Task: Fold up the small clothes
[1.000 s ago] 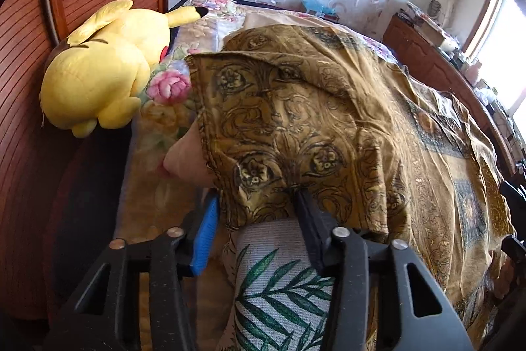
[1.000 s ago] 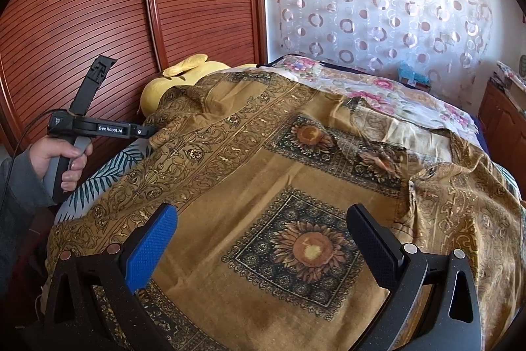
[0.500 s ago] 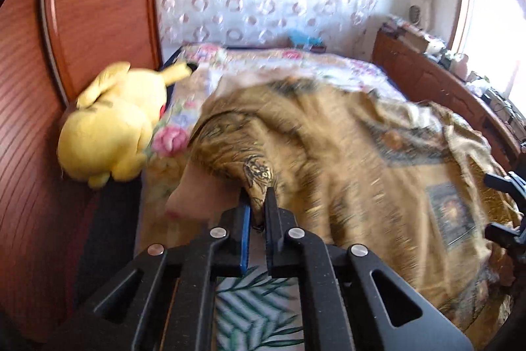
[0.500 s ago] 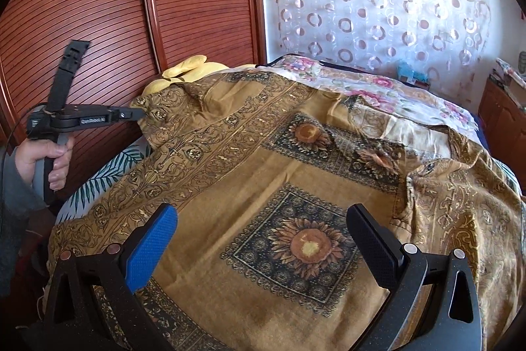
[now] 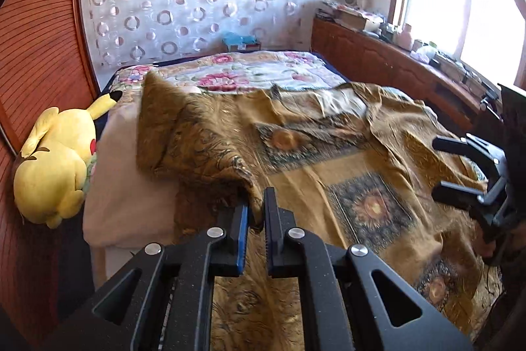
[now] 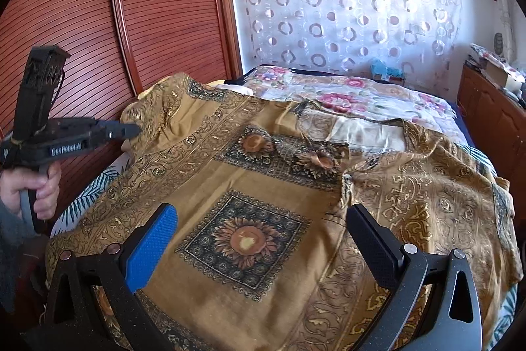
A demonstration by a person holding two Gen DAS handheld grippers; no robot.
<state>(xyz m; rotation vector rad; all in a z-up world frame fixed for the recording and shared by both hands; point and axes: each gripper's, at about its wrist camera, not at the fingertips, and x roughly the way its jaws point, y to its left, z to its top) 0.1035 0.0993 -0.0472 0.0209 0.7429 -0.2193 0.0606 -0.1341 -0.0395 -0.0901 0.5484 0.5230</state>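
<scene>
- The left gripper (image 5: 255, 213) is held closed, a fold of cloth (image 5: 328, 173) pinched between its fingers.
- The right gripper (image 6: 263, 239) is held wide open.

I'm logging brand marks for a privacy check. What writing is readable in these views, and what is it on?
"GenRobot.AI": white lettering on the side of the left gripper, seen from the right wrist view.
Box by the curtain at the head of the bed: label too small to read.
Items on the cabinet under the window: too blurred to read.

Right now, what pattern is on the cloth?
Mustard-gold cloth with dark sunflower medallion squares; right wrist view.
</scene>
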